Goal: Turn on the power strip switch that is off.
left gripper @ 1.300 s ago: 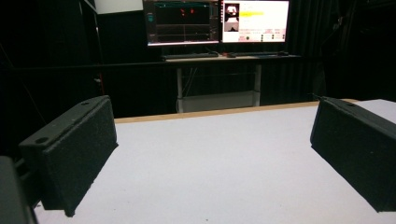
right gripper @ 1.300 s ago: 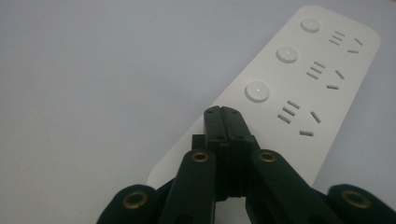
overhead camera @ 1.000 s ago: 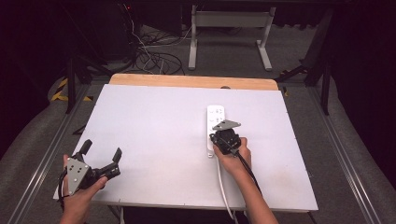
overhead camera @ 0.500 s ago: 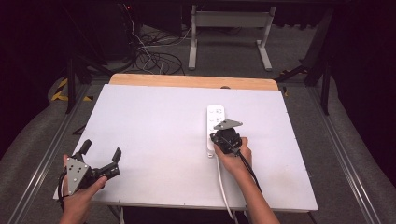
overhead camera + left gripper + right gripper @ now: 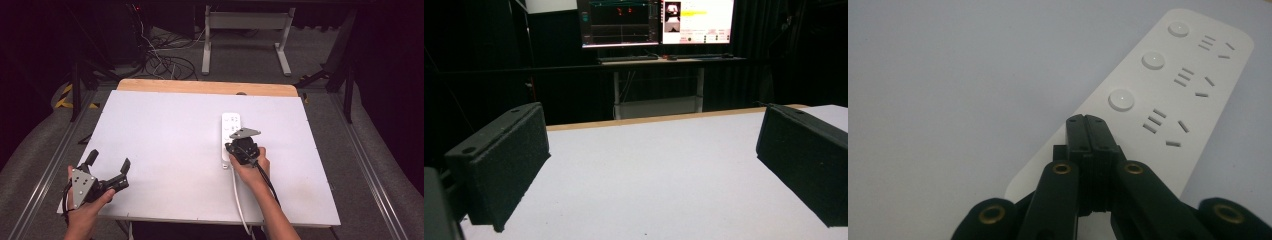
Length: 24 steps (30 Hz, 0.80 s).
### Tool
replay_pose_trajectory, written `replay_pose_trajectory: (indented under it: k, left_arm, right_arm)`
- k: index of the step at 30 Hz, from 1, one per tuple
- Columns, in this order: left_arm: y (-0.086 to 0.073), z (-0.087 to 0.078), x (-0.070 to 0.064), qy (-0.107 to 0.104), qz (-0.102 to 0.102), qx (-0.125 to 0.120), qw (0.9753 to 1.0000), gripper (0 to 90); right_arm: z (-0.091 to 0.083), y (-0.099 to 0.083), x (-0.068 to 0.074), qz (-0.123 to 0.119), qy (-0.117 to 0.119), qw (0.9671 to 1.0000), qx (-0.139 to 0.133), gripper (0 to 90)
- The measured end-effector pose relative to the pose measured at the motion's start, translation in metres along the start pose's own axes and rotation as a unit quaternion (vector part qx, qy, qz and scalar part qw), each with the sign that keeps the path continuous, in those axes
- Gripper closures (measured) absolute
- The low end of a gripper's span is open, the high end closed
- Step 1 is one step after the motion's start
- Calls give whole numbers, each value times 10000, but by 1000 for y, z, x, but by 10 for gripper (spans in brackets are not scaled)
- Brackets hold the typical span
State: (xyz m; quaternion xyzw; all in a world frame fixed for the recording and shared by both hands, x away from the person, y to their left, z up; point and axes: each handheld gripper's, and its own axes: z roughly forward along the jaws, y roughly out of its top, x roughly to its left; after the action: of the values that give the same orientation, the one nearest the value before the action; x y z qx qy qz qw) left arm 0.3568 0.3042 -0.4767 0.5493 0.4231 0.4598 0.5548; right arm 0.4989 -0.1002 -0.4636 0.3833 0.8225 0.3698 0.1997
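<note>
While the left gripper (image 5: 107, 167) hangs at the near left corner of the bench (image 5: 165, 130), its jaws stand wide apart with nothing between them. From the high view it sits just over the front edge, held in the person's left hand (image 5: 85, 212), its grey plate tilted up. Its own view looks low across the bare white top: one black pad (image 5: 499, 165) at the left, the other at the far right, and open bench between them. That view also takes in what the high one leaves out, a desk beyond the bench with two lit monitors (image 5: 656, 22) on it.

Further right, past the middle of the bench, lies a white power strip (image 5: 230, 135), set lengthwise with its far end pointing away from the person and its white cord (image 5: 239, 200) running back off the front edge. The right gripper (image 5: 235, 152) is over the strip's near end, held in the right hand (image 5: 250, 167), with the black cable trailing down along the forearm.

From above, the plate and the hand hide the jaws. The right gripper view settles it: the right gripper (image 5: 1089, 131) is closed, its two jaws pressed flat together with nothing between them, tips lying over the near part of the strip (image 5: 1168, 95). Whether the tips actually touch the plastic I cannot tell. Just ahead of them is the nearest of three round buttons (image 5: 1121, 99), each beside a set of socket slots.
</note>
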Motion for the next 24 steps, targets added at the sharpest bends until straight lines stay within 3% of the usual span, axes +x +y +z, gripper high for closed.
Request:
replay_pose_trajectory:
  k: [24]
  left_arm:
    - [0,0,1,-13,-12,7,10000,10]
  right_arm:
    - [0,-1,-1,67,61,10000,-35,900]
